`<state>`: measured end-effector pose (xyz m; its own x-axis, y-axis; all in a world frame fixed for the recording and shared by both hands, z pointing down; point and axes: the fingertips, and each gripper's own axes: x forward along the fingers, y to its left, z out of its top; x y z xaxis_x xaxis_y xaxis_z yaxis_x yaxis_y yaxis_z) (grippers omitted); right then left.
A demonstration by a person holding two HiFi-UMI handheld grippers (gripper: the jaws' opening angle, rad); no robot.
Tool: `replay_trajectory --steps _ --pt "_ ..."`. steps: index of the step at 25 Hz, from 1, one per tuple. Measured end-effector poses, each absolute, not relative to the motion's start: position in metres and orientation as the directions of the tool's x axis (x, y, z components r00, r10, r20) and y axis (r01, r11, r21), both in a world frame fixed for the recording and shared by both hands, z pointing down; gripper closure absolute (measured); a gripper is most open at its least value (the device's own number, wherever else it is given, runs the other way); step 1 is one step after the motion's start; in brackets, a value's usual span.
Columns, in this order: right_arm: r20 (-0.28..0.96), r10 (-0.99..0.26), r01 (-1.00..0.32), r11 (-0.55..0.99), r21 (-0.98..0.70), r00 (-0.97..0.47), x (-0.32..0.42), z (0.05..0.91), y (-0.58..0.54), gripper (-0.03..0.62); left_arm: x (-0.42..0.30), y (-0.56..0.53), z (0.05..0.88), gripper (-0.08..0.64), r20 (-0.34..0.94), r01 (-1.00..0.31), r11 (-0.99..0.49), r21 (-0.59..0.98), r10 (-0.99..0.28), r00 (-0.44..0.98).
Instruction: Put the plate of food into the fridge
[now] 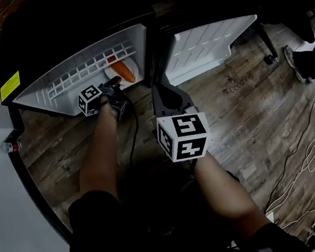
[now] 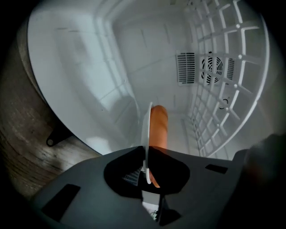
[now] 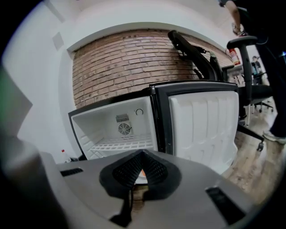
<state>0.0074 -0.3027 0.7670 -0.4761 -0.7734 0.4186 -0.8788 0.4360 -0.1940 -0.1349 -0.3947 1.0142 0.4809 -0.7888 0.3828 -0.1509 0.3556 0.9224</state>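
The left tool [image 2: 146, 172] is pinching the rim of the white plate [image 2: 145, 129]. The plate is inside the open fridge [image 2: 80, 67], in the middle of the left gripper view. One long orange piece of food [image 2: 158, 123] lies on the plate, and I see nothing else in the fridge. The wire shelf [image 2: 223, 89], at the right of that view, is near the food side of the plate. I think the plate could bump it and tip, and the food could roll off. Letting go before the plate sits flat could drop it too. The right tool [image 3: 142, 167] is pressed together, holds nothing, and is well apart from the fridge.
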Motion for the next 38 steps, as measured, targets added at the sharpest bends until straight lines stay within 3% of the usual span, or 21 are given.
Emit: replay_trajectory --steps 10,23,38 --pt "0.428 -0.761 -0.873 0.447 -0.198 -0.487 0.016 0.782 -0.312 0.578 -0.143 -0.414 1.037 0.531 0.483 -0.314 0.372 0.874 -0.741 0.466" --pt "0.447 -0.749 -0.863 0.490 -0.126 -0.490 0.013 0.790 -0.313 0.578 -0.149 -0.419 1.064 0.537 0.540 -0.408 0.372 0.834 -0.699 0.468" --pt "0.501 -0.699 -0.845 0.516 -0.142 -0.511 -0.003 0.813 -0.316 0.578 -0.166 -0.437 1.064 0.512 0.666 -0.742 0.299 0.600 -0.702 0.255"
